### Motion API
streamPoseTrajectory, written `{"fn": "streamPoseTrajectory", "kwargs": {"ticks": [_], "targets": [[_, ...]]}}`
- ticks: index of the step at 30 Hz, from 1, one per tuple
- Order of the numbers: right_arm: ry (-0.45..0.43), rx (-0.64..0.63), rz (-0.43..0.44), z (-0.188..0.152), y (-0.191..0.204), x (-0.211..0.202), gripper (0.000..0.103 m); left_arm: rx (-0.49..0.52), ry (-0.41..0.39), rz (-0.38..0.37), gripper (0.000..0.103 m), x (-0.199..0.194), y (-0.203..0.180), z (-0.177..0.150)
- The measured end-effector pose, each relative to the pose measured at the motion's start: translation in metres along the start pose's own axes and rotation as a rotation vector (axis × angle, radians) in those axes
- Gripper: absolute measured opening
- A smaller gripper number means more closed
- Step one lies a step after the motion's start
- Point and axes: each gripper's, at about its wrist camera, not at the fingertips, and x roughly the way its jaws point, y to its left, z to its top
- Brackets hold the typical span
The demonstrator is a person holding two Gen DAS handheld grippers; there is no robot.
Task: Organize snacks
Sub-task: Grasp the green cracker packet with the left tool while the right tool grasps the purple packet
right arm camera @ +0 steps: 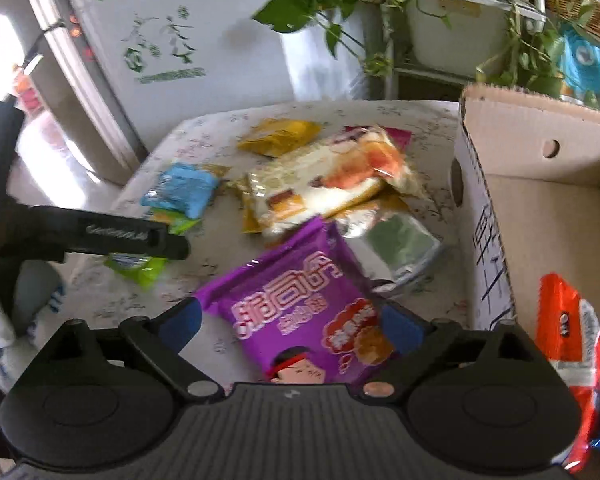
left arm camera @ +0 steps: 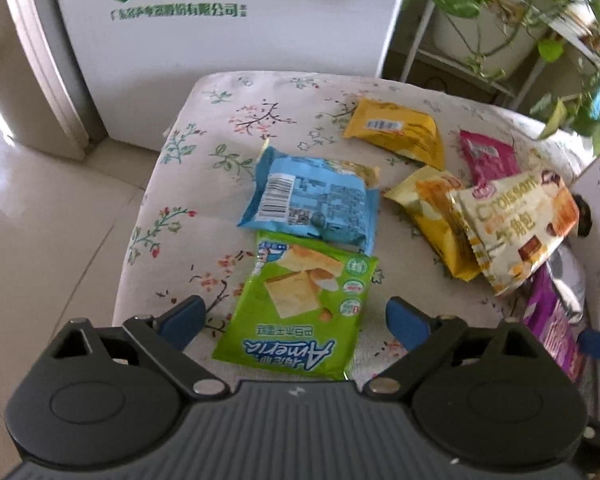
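- The left gripper (left arm camera: pixel 296 320) fills the bottom of the left wrist view, jaws spread wide, its blue pads clear of the green snack packet (left arm camera: pixel 300 304) that lies flat between them in the lower centre.
- Just above it, touching its top edge, lies a blue packet (left arm camera: pixel 312 200), barcode side up.
- Toward the upper right of that view sit a yellow packet (left arm camera: pixel 396 132) and a pink packet (left arm camera: pixel 488 156); at right a cream croissant packet (left arm camera: pixel 516 224) overlaps another yellow packet (left arm camera: pixel 432 216).
- All rest on a floral tablecloth (left arm camera: pixel 204 152), with a white cabinet (left arm camera: pixel 220 40) at the top of the frame.
- The right gripper (right arm camera: pixel 292 320) has its jaws spread too; a purple snack packet (right arm camera: pixel 300 308) lies between the blue pads, and I cannot tell whether the right pad touches it.
- At the right of the right wrist view stands an open cardboard box (right arm camera: pixel 540 184), with a red-and-white packet (right arm camera: pixel 572 352) inside at the lower right.
- A potted plant (right arm camera: pixel 452 28) is at the top.
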Motion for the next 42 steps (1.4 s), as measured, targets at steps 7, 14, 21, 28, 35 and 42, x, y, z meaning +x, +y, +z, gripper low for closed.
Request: {"fn": "streamPoseTrajectory", "kwargs": {"ticks": [7, 14, 21, 28, 35, 42], "targets": [[0.083, -0.014, 0.047, -0.005, 0.010, 0.012, 0.100, 0.035, -0.005, 0.031, 0.096, 0.002, 0.001, -0.002], [0.102, -0.030, 0.047, -0.010, 0.021, 0.012, 0.101, 0.064, 0.000, 0.019, 0.101, 0.003, 0.001, -0.002], [0.072, -0.012, -0.022, -0.010, 0.029, 0.019, 0.102, 0.085, -0.019, 0.013, 0.103, 0.008, 0.000, -0.001], [0.066, -0.079, -0.133, -0.014, 0.037, 0.027, 0.103, 0.088, -0.034, 0.009, 0.103, 0.007, 0.001, -0.004], [0.069, -0.069, -0.139, -0.011, 0.034, 0.028, 0.103, 0.094, -0.037, 0.008, 0.103, 0.004, 0.001, -0.006], [0.044, -0.060, -0.132, -0.010, 0.030, 0.020, 0.085, 0.122, -0.079, -0.007, 0.080, -0.004, -0.003, -0.010]]}}
